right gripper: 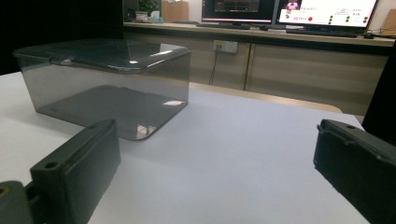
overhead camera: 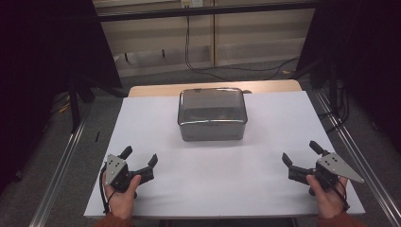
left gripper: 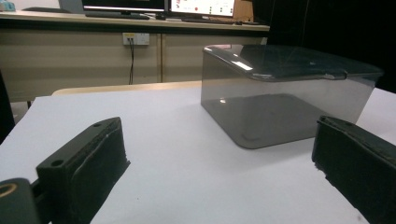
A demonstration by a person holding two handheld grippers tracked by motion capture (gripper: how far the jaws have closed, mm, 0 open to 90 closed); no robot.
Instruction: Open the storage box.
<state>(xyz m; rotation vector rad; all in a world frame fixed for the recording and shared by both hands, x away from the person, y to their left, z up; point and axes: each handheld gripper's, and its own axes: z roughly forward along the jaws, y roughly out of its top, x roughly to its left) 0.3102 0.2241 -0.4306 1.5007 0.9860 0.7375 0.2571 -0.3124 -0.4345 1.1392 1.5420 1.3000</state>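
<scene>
Open left gripper [overhead camera: 140,159], smoky translucent lidded box [overhead camera: 212,114], closed, empty

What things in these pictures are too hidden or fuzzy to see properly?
- Inside of the smoky box: the high view's glare on the closed lid hides whether anything is in it.
- Words on the monitors: too small and blurred in both gripper views.
- Right gripper: its right jaw is cut off by the right gripper view's edge.

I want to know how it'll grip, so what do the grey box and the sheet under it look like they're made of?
Grey box: probably smoky see-through plastic, glossy; its floor shows through the walls and the lid catches bright glints. White sheet: matte, flat, no reflections, perhaps paper or board; hard to say which.
</scene>
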